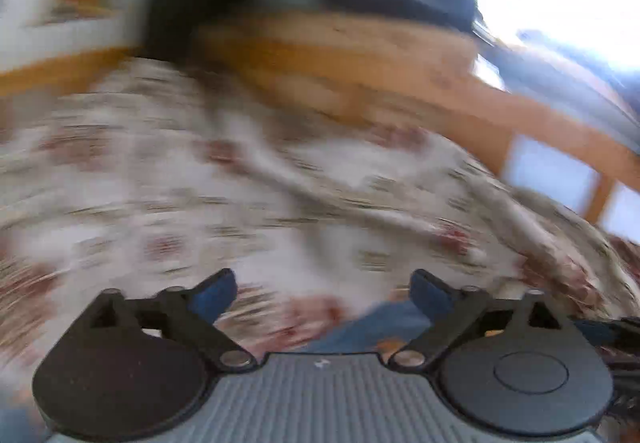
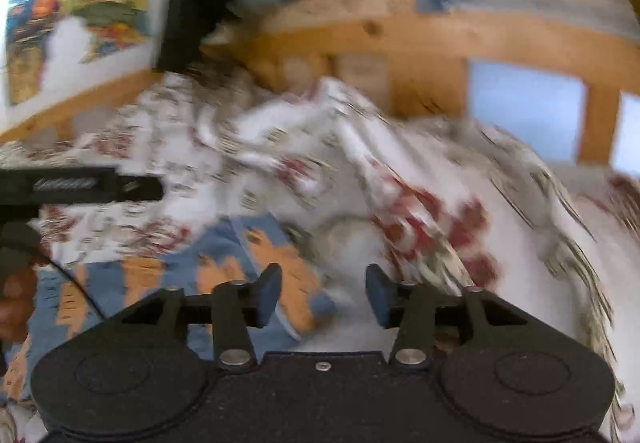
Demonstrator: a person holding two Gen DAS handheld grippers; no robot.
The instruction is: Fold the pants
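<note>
Both views blurred. Left gripper [image 1: 323, 295] tilts down over the floral bedspread [image 1: 248, 179], fingers spread wide, gripping nothing. Right gripper [image 2: 324, 293] likewise angled down, fingers parted and empty. Blue-and-orange pants [image 2: 224, 275] lie on the bedspread below its left finger [image 2: 269, 293], contact unclear.
</note>
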